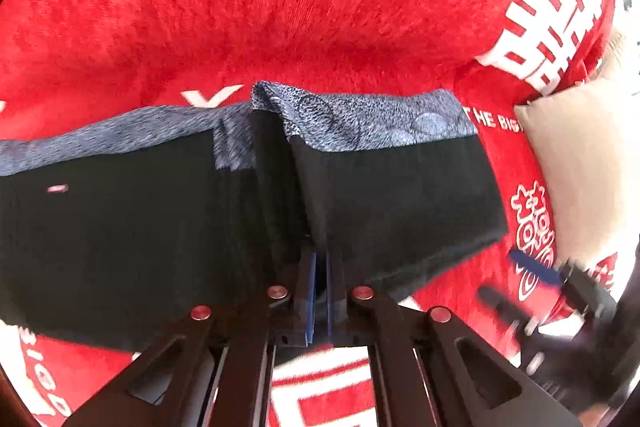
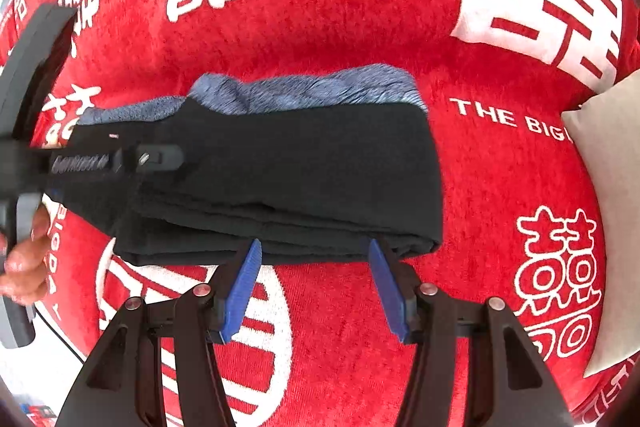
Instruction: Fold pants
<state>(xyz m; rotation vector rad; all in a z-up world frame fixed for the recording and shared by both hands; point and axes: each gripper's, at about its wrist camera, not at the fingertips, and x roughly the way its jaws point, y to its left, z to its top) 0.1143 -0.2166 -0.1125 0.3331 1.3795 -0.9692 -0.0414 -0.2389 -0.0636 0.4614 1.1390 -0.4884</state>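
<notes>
The pants (image 1: 400, 187) are black with a blue-grey patterned band along the far edge, lying folded on a red blanket (image 1: 280, 19). My left gripper (image 1: 320, 259) is shut on the near edge of the pants, pinching a ridge of black cloth between its blue pads. In the right wrist view the folded pants (image 2: 300, 167) lie just ahead. My right gripper (image 2: 316, 255) is open and empty, its blue pads (image 2: 244, 287) spread at the near edge of the fold. The left gripper's body (image 2: 100, 163) shows there at the left, over the pants, held by a hand.
The red blanket (image 2: 360, 7) has large white characters and lettering. A beige pillow (image 1: 580, 163) lies to the right of the pants; it also shows in the right wrist view (image 2: 616, 207). The right gripper shows blurred at the lower right of the left wrist view (image 1: 560, 291).
</notes>
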